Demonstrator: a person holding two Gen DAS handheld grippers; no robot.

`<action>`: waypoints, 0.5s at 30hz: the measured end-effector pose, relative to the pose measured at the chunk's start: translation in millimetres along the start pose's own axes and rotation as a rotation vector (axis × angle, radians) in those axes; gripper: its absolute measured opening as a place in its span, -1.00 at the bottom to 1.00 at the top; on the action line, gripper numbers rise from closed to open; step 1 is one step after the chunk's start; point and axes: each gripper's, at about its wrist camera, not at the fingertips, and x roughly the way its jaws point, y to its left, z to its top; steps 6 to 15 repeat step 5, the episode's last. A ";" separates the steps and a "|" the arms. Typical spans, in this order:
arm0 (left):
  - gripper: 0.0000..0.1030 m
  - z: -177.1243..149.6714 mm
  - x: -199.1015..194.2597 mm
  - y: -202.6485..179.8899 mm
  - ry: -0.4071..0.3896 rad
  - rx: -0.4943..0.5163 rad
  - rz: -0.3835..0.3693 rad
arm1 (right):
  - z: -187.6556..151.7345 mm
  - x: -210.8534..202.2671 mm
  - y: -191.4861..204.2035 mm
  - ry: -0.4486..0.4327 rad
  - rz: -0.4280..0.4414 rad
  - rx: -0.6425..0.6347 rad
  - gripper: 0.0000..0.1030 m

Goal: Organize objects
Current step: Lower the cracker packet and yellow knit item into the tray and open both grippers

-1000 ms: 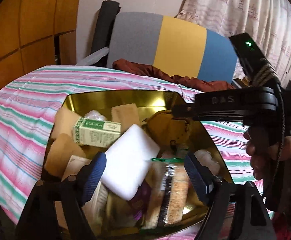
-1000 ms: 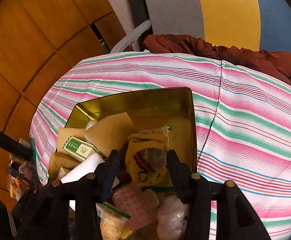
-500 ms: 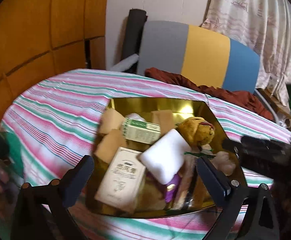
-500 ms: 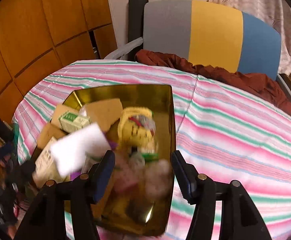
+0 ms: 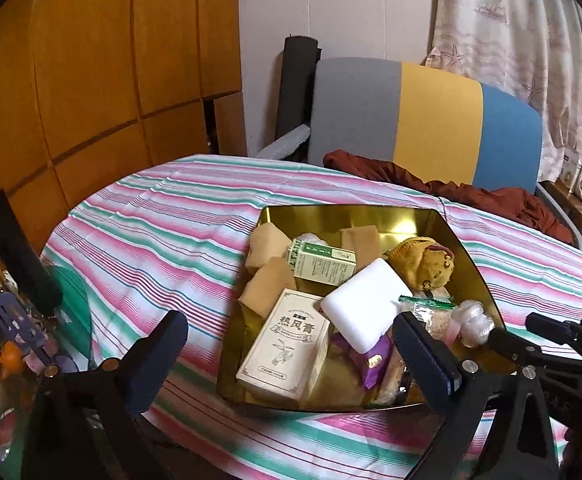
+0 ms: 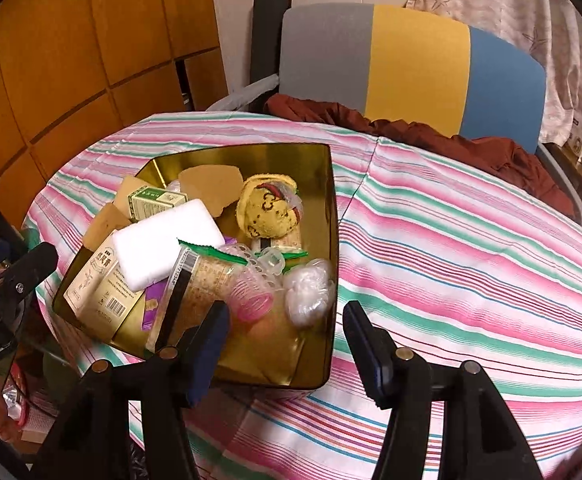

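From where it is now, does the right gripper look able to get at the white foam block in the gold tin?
Probably yes. The white foam block lies on top of the pile in the gold tin, uncovered, and the right gripper is open and empty.

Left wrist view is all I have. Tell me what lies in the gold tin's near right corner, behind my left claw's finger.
Observer: The right wrist view shows a pink hair roller there, beside the clear plastic wad against the gold tin's right wall.
Operator: Report the right claw.
Observer: The right claw is open with nothing between its fingers. Its jaws have just been opening. It hovers over the tin's near edge.
Operator: Check the cream box's hidden side.
Observer: The cream box carries a barcode on the side that faces the right claw.
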 end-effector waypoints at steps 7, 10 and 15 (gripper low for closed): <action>0.99 0.7 -3.2 3.8 -0.001 -0.015 -0.001 | 0.6 -5.1 -0.8 -0.020 -0.018 0.001 0.16; 0.99 0.7 -3.2 3.8 -0.001 -0.015 -0.001 | 0.6 -5.1 -0.8 -0.020 -0.018 0.001 0.16; 0.99 0.7 -3.2 3.8 -0.001 -0.015 -0.001 | 0.6 -5.1 -0.8 -0.020 -0.018 0.001 0.16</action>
